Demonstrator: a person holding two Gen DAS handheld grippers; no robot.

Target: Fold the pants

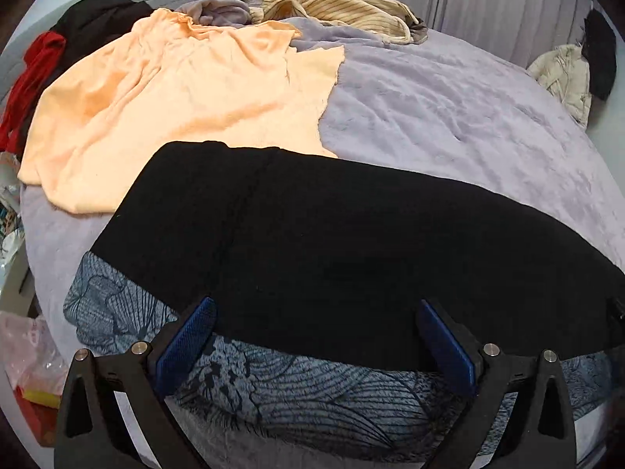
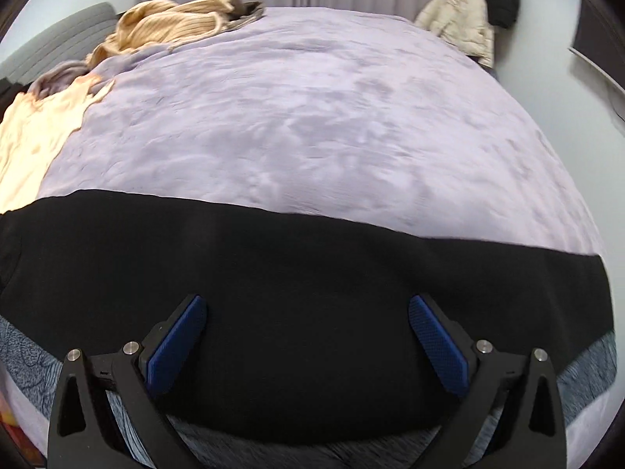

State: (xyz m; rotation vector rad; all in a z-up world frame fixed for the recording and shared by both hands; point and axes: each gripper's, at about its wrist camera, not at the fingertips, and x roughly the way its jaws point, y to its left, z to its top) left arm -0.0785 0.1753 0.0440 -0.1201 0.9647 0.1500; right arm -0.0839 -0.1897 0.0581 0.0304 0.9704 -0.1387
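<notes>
Here, black pants (image 1: 332,242) lengthwise left-to-right across the lavender bed (image 1: 449,109).

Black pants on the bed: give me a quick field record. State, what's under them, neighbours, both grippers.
item: black pants
state: laid flat across the near edge of the bed, no fold visible
under: blue patterned cloth on the lilac blanket
neighbour: orange garment, its near edge tucked under the pants' left end
far side: striped beige garment
left gripper: open, holding nothing
right gripper: open, holding nothing
</notes>
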